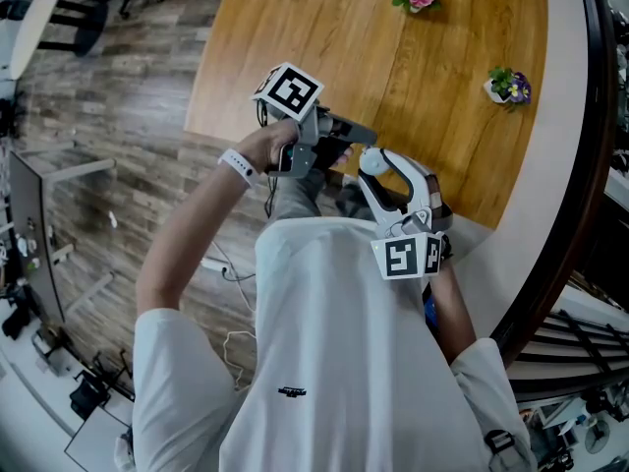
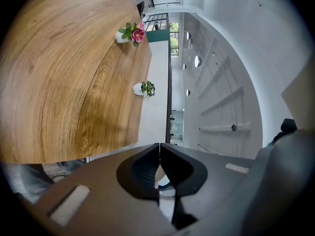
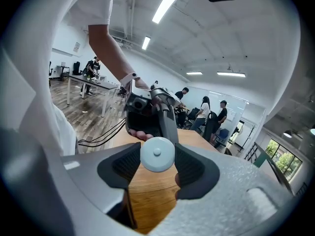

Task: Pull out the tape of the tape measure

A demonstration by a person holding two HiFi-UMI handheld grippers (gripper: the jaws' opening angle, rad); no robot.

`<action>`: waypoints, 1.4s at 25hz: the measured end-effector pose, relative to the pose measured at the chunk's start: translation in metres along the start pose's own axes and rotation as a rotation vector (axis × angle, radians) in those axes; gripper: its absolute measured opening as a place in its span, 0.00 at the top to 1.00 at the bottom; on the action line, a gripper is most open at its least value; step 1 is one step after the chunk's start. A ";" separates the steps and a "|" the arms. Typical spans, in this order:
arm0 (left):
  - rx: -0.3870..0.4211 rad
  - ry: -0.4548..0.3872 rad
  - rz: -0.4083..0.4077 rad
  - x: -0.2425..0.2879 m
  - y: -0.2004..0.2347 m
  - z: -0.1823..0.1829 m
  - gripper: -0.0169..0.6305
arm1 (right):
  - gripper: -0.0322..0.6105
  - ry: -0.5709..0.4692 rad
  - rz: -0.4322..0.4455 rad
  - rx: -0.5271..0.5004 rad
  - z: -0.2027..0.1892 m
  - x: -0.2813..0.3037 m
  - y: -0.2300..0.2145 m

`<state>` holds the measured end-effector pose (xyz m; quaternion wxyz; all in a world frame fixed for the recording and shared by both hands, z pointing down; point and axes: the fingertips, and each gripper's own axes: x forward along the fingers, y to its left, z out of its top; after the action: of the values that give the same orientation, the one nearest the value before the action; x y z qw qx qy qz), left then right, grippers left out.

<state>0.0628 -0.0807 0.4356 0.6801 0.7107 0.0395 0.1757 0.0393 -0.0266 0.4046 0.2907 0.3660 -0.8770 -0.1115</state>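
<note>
Right gripper (image 3: 157, 147) has its jaws set wide around the tape measure (image 3: 157, 155), a round pale disc with a small hub. Its own view shows the disc gripped between the two dark pads, over the table (image 3: 147, 195). Left gripper (image 2: 159, 154) is closed, its jaw tips pressed together along a thin seam. Behind that seam its view shows only a pale sliver and a bluish curve, so I cannot tell whether anything thin is nipped there.

Only the right gripper view shows how the two meet: the left gripper's grey jaw comes down from behind, and its tip ends at the disc's upper edge, with the left hand (image 3: 140, 134) wrapped round the dark body.

From the head view both grippers sit tip to tip, close in front of the person's white shirt (image 1: 334, 342) at the table's near edge, but the disc itself cannot be made out there.

Two flower pots, one pink (image 2: 132, 33) and one purple (image 2: 144, 89), stand well apart from the grippers on the far side of the table, out of the right gripper view.
</note>
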 end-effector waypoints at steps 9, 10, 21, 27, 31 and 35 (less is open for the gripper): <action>0.028 -0.155 0.033 -0.018 0.000 0.018 0.94 | 0.61 0.037 -0.022 0.048 -0.009 0.000 -0.009; 0.034 -0.169 0.038 -0.020 -0.001 0.020 0.94 | 0.61 0.043 -0.025 0.064 -0.010 0.000 -0.011; 0.100 -0.314 0.031 -0.035 -0.014 0.030 0.94 | 0.61 0.063 -0.063 0.388 -0.027 0.002 -0.037; 0.125 -0.324 -0.007 -0.034 -0.022 0.026 0.94 | 0.61 0.087 -0.094 0.471 -0.033 0.003 -0.052; 0.144 -0.294 -0.055 -0.025 -0.032 0.014 0.94 | 0.61 0.086 -0.115 0.507 -0.034 0.003 -0.059; 0.141 -0.278 -0.118 -0.018 -0.042 0.006 0.94 | 0.61 0.083 -0.127 0.514 -0.033 0.005 -0.063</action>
<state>0.0559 -0.0889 0.3911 0.6366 0.7706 -0.0008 0.0321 0.0919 -0.0744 0.4076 0.2163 0.4865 -0.8391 0.1120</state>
